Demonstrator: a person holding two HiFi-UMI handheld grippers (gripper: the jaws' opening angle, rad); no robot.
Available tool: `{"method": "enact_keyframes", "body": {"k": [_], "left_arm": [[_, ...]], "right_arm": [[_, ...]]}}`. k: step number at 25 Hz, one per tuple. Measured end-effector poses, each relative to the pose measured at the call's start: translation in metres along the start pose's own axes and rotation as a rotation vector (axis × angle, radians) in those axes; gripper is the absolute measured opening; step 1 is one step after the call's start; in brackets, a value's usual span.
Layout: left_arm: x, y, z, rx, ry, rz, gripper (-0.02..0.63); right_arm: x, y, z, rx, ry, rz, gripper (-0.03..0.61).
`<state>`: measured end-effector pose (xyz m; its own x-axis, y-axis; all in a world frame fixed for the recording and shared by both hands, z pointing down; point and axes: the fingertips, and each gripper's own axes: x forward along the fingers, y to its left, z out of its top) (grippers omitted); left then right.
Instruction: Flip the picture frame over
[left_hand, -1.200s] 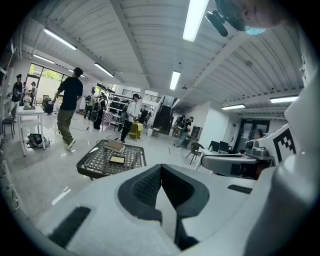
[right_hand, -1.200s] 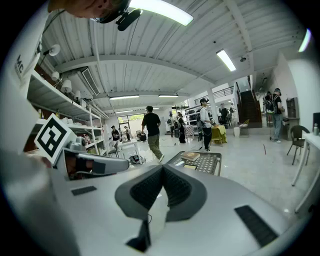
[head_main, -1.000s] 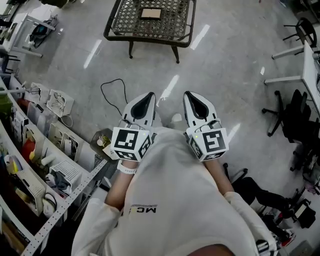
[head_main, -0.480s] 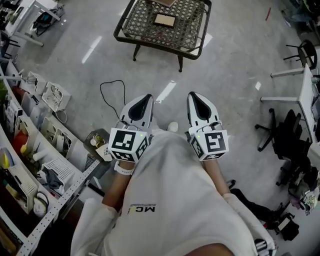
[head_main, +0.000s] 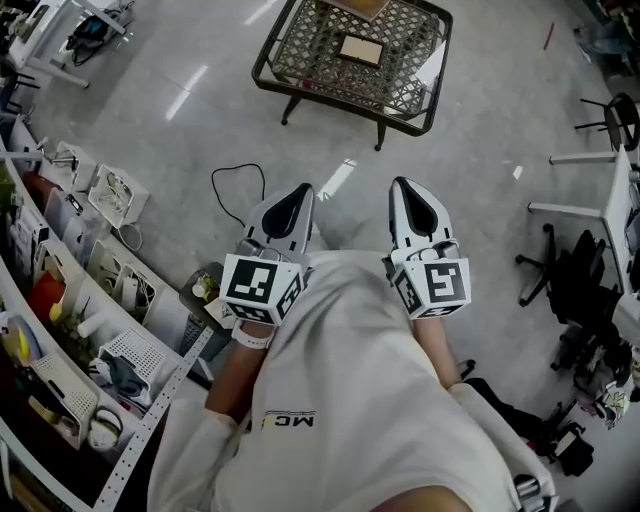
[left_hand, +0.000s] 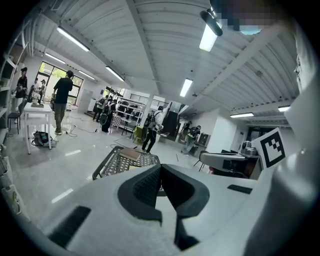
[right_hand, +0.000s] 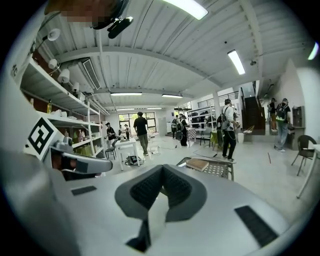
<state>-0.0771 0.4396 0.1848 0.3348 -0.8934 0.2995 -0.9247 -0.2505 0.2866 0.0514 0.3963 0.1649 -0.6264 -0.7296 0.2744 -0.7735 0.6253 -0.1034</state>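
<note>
The picture frame (head_main: 360, 48) lies flat on the lattice-topped table (head_main: 338, 97), well ahead of both grippers. A white bin (head_main: 112, 194) on the left shelving holds cables. The left gripper (head_main: 299, 192) and right gripper (head_main: 404, 186) sit side by side at the person's chest, pointing toward the table, jaws closed on nothing

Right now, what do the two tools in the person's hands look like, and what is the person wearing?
The left gripper and right gripper are white, tapered shells with dark grey, textured pads inside. Each carries a cube with black square markers on white: left cube, right cube. The person wears a cream long-sleeved top and a white wristband on the left wrist.
</note>
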Motion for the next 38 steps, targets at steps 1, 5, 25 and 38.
{"method": "enact_keyframes", "body": {"k": [1, 5, 25, 38], "left_arm": [[0.003, 0.007, 0.002, -0.002, 0.004, -0.004, 0.021], [0.020, 0.031, 0.004, -0.018, 0.029, -0.008, 0.020], [0.263, 0.055, 0.082, -0.017, 0.094, 0.054, 0.020], [0.346, 0.071, 0.118, 0.005, 0.146, -0.129, 0.020]], "right_arm": [[0.006, -0.001, 0.000, 0.003, 0.013, -0.006, 0.017], [0.028, -0.005, 0.002, -0.034, 0.059, 0.005, 0.017], [0.214, -0.191, 0.079, -0.008, 0.030, 0.139, 0.017], [0.255, -0.227, 0.083, 0.011, 0.069, -0.011, 0.017]]}}
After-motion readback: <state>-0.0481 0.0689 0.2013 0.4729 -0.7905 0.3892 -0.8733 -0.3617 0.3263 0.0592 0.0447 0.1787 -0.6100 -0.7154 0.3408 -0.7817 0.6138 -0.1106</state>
